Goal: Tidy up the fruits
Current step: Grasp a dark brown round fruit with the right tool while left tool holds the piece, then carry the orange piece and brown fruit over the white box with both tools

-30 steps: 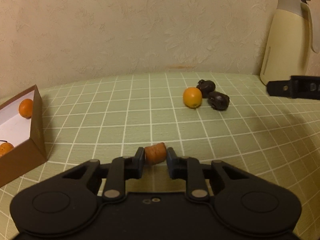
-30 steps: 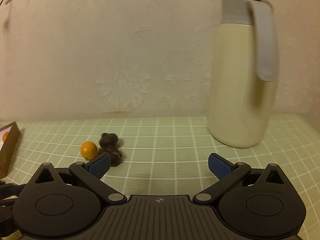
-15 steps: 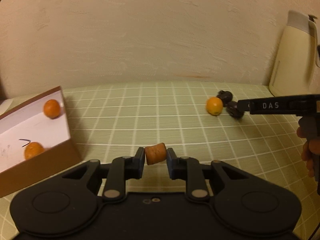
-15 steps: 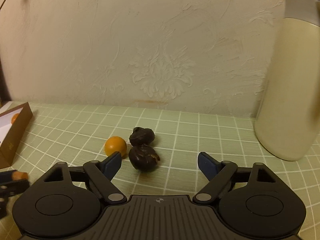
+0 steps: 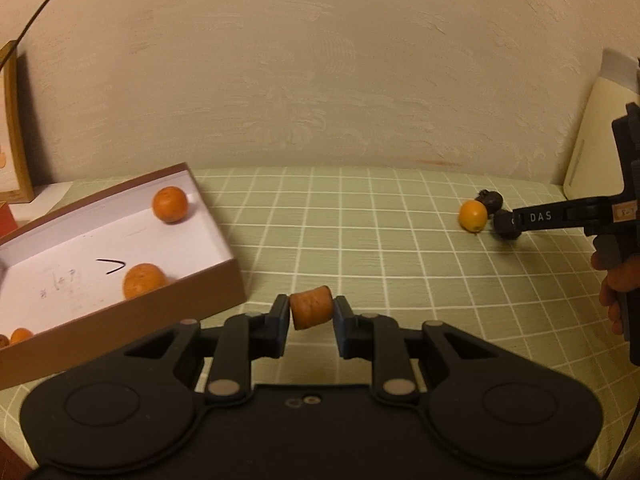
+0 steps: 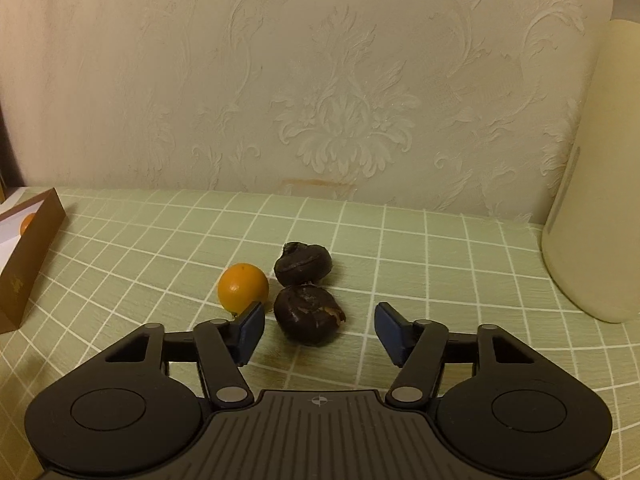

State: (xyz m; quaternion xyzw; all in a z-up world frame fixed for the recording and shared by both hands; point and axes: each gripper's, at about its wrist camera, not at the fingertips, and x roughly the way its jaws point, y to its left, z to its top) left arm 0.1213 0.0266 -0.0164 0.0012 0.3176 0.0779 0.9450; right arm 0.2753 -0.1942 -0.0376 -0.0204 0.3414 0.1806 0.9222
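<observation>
Held in the left gripper (image 5: 311,316): a small, stubby orange-brown fruit (image 5: 311,313), clenched end to end between the black jaws, above the green checked cloth of the desk (image 5: 360,240) and just beside the near corner of the open brown cardboard box with a white lining (image 5: 224,280). Judged light and somewhat soft, so likely to bruise under more squeeze; best kept pinched across its short middle as it was. Already lying in the box: two round orange fruits (image 5: 170,204), with another small one barely showing at the lower left edge. Right gripper (image 6: 318,332) lowered over the nearer of two dark, wrinkled, rounded fruits (image 6: 308,314), blue-padded jaws closing on either side of it but not yet pressing. Looked light, leathery and rather firm, with a torn patch on its right side; a hold across the widest part seemed safest. In the way: a smooth round orange fruit (image 6: 243,287) just beside the left pad and likely to roll if nudged, and the second dark fruit (image 6: 303,264) touching or nearly touching the first from behind. Well off to the right, a tall cream jug (image 6: 596,200), clear of both. A hand (image 5: 618,292) seen on the right gripper's grip.
</observation>
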